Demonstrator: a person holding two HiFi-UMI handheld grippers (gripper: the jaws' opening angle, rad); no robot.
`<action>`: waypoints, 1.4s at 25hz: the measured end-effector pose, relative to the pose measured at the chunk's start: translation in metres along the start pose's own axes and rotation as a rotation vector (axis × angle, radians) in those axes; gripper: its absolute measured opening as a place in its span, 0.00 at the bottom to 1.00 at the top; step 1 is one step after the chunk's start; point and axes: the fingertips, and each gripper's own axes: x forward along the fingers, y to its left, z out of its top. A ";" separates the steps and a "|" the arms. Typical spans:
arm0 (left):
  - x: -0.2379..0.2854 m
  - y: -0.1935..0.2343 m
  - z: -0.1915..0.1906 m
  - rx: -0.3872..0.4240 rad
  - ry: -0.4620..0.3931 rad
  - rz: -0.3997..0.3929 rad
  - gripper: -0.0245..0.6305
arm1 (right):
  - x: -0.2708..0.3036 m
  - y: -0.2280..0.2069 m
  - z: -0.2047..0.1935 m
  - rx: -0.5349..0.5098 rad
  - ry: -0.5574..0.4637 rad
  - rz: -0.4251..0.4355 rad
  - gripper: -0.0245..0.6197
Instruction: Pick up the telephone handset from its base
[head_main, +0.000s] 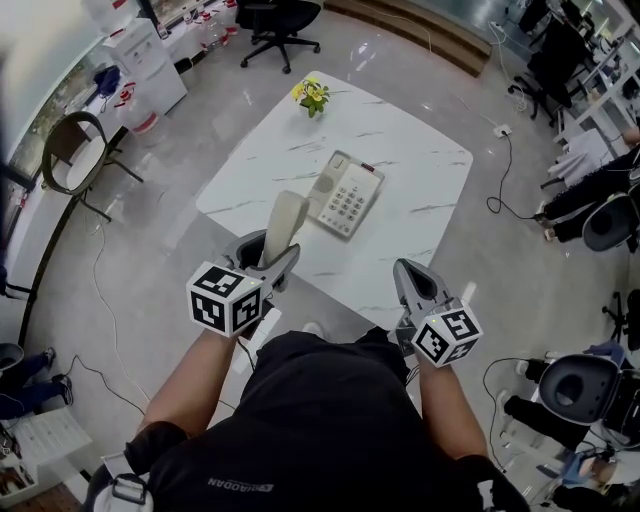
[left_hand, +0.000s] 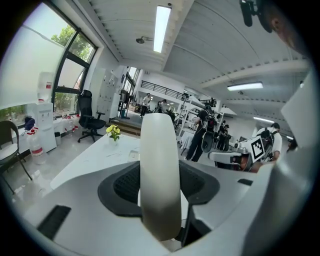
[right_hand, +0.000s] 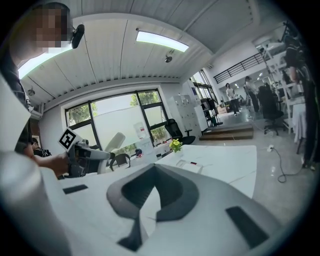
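Note:
A cream telephone handset (head_main: 283, 225) stands upright in my left gripper (head_main: 268, 262), lifted clear of its base (head_main: 345, 195), which lies with its keypad up in the middle of the white marble table (head_main: 420, 160). In the left gripper view the handset (left_hand: 160, 175) fills the gap between the jaws of that gripper (left_hand: 161, 210), which is shut on it. My right gripper (head_main: 412, 272) hangs over the table's near edge, shut and empty. In the right gripper view, beyond that gripper (right_hand: 142, 215), I see the base (right_hand: 192, 164) and the raised handset (right_hand: 115, 141).
A small pot of yellow flowers (head_main: 312, 95) stands at the table's far end. A black office chair (head_main: 280, 25) is beyond it, and a round-backed chair (head_main: 70, 160) stands at the left. A cable (head_main: 500, 190) trails on the floor to the right. People stand in the background.

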 end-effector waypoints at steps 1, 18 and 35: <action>-0.001 -0.001 -0.002 0.002 -0.001 0.003 0.36 | 0.000 0.000 -0.002 0.003 0.004 0.000 0.04; 0.001 -0.017 -0.017 0.000 0.017 -0.016 0.36 | -0.001 -0.005 -0.017 0.011 0.045 -0.012 0.04; 0.005 -0.021 -0.017 0.013 0.026 -0.022 0.36 | 0.001 -0.005 -0.018 -0.030 0.063 -0.013 0.04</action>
